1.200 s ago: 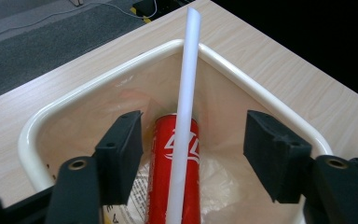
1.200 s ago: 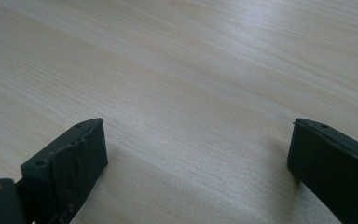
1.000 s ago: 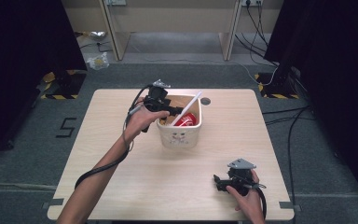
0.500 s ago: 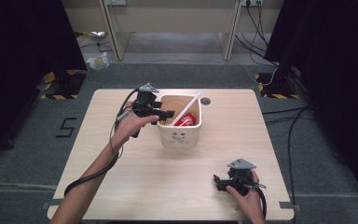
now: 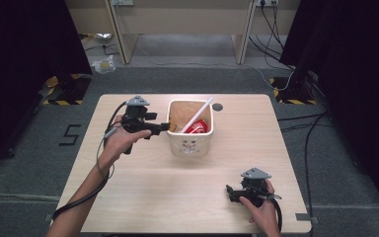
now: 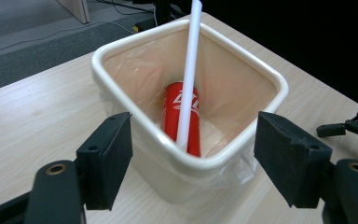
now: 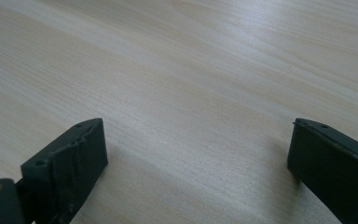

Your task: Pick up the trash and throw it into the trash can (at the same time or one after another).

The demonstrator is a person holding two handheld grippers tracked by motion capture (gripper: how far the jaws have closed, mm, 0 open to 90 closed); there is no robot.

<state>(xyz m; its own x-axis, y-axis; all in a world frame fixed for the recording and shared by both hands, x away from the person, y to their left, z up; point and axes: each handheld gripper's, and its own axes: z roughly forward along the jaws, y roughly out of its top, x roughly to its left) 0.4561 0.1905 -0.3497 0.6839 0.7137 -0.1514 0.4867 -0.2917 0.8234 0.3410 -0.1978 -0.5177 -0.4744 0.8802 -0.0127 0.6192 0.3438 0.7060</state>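
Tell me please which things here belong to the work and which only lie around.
In the work: white bin, red can and white stick inside it, open left gripper at the bin's rim.

Lying about: crumpled bag on the floor, cables, open right gripper resting apart.

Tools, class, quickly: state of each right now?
Left tool: open, empty, jaws at the bin rim.
Right tool: open, empty, above the table.

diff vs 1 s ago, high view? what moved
The left gripper has drawn back leftward from above the cream plastic bin to just outside its left rim, jaws open, holding nothing. The red can, white straw and the right gripper on the wooden table are unchanged.
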